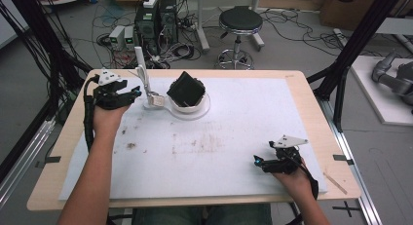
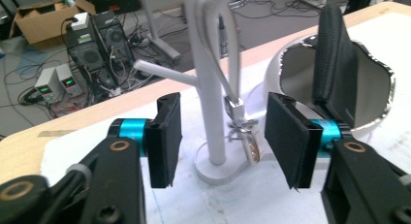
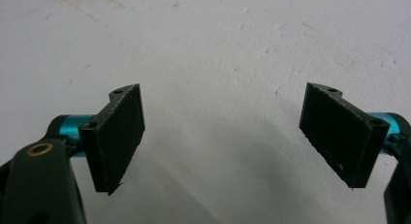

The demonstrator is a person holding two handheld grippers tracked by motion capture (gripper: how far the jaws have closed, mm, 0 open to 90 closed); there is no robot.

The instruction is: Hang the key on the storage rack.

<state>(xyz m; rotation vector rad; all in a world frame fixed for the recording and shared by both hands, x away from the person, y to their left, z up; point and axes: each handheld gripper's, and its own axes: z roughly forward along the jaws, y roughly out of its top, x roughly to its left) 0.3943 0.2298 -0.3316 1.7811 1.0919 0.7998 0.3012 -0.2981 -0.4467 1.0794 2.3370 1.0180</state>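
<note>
High view looks down and forward over my table (image 1: pixel 302 88); left gripper view sits close, level, sharing its white stand (image 1: pixel 141 71) (image 2: pixel 209 88); right faces tabletop

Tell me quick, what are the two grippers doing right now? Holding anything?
Left gripper: open, holding nothing; the white stand sits between its jaws, untouched.
Right gripper: open, holding nothing, over the white mat.

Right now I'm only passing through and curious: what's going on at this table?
A person works with a gripper in each hand. The left gripper is open in front of a small white branched stand, where a metal trinket hangs from a loop; nothing is held. Beside the stand is a white bowl-shaped holder with a black pad in it. The right gripper rests open over the bare white table mat.
</note>
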